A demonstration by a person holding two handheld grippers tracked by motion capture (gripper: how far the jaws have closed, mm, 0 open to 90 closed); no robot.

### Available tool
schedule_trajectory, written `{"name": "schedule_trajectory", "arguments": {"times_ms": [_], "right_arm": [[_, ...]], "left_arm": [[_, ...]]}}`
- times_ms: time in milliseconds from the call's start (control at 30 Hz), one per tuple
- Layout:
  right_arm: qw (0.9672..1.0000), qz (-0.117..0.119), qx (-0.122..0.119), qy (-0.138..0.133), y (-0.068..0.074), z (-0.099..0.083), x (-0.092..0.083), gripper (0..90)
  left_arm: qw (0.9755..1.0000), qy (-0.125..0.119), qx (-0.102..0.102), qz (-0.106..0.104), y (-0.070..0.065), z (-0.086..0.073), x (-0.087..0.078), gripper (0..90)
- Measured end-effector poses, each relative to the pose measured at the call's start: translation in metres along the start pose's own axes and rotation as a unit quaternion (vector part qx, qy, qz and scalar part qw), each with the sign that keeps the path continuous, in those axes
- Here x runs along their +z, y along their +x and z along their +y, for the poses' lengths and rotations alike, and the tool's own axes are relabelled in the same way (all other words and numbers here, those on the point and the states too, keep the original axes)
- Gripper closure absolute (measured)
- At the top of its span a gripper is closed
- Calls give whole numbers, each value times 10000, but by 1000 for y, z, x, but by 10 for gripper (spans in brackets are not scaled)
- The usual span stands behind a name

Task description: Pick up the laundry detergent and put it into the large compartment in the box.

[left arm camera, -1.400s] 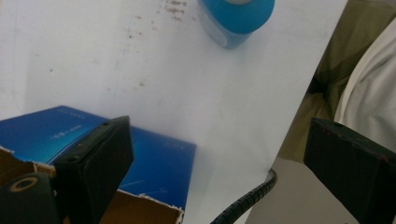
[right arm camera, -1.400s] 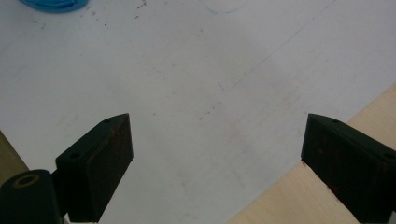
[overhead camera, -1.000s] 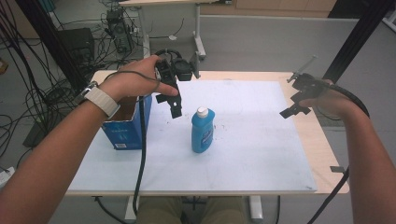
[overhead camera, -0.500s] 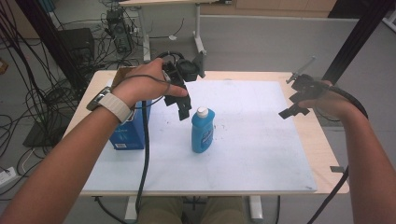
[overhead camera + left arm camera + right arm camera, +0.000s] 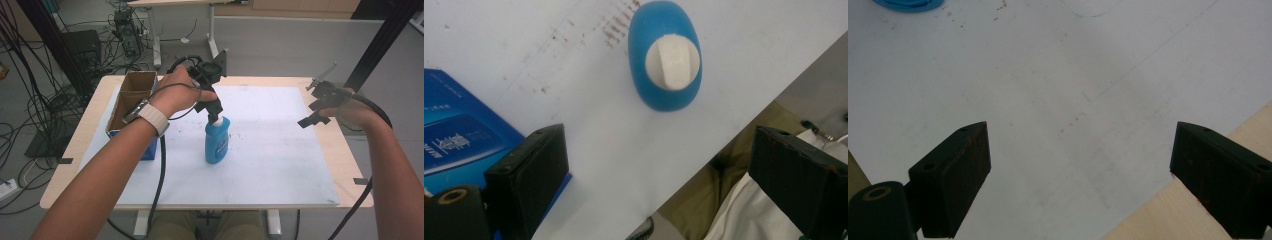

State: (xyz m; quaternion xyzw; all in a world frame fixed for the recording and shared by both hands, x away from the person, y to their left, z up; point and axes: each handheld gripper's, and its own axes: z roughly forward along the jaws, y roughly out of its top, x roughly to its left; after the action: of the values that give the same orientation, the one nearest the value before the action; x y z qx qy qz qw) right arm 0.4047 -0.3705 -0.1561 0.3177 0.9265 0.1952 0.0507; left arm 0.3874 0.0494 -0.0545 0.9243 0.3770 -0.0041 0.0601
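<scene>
I see an open cardboard box [image 5: 131, 97], inside hidden — blue bottle [image 5: 216, 142], white cap, upright; left gripper [image 5: 212, 107] wide open above it, holding nothing.

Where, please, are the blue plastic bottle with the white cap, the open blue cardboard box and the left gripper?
Blue plastic bottle with the white cap [image 5: 216, 142]: high view, on its label.
Open blue cardboard box [image 5: 131, 95]: high view, inner wall.
Left gripper [image 5: 659, 175]: left gripper view, midway between its fingertips.

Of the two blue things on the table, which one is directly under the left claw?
The blue bottle with the white cap, standing upright on the white mat. The left claw hovers open over its cap; the blue cardboard box stands at the table's left side.
</scene>
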Motion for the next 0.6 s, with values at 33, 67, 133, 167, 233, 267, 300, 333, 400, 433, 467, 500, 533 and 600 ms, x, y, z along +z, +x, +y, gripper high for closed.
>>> {"name": "schedule_trajectory", "arguments": {"times_ms": [33,67,133,167,233,267,300,333,400,433,467,500,533,600], "right_arm": [[10000,2,4,2,0,-1,0,93],[10000,2,3,1,-1,-1,0,94],[10000,6,-3,-8,-2,-3,0,95],[10000,6,3,-14,-2,-3,0,96],[10000,6,-2,-35,-2,-5,0,96],[10000,10,-15,-46,-2,-5,0,96],[10000,15,-37,-60,-2,-6,0,96],[10000,8,-47,-71,-2,-7,0,96],[10000,5,-51,-71,-2,-7,0,96],[10000,6,-62,-76,-3,-8,0,96],[9999,10,-61,-86,-3,-8,0,96],[9999,14,-60,-89,-4,-9,0,96],[9999,14,-60,-89,-4,-9,0,96],[9999,16,-65,-101,-5,-11,1,96]], "left_arm": [[10000,12,-28,7,-2,1,0,96],[10000,10,-36,6,-3,1,1,96],[9999,12,-107,-33,-3,3,2,98],[9998,37,-164,-52,-3,4,3,98],[9996,123,-232,-71,-3,9,3,98],[9995,151,-260,-63,-4,11,3,97],[9994,182,-280,-70,-4,13,4,97],[9993,208,-314,-76,-4,15,4,98],[9990,256,-362,-46,-6,18,5,97],[9990,251,-378,-38,-7,19,5,94],[9989,246,-399,-20,-9,20,6,93],[9989,255,-391,-7,-10,21,6,93],[9989,274,-387,0,-11,23,7,93],[9987,280,-414,60,-15,25,7,93]]}}
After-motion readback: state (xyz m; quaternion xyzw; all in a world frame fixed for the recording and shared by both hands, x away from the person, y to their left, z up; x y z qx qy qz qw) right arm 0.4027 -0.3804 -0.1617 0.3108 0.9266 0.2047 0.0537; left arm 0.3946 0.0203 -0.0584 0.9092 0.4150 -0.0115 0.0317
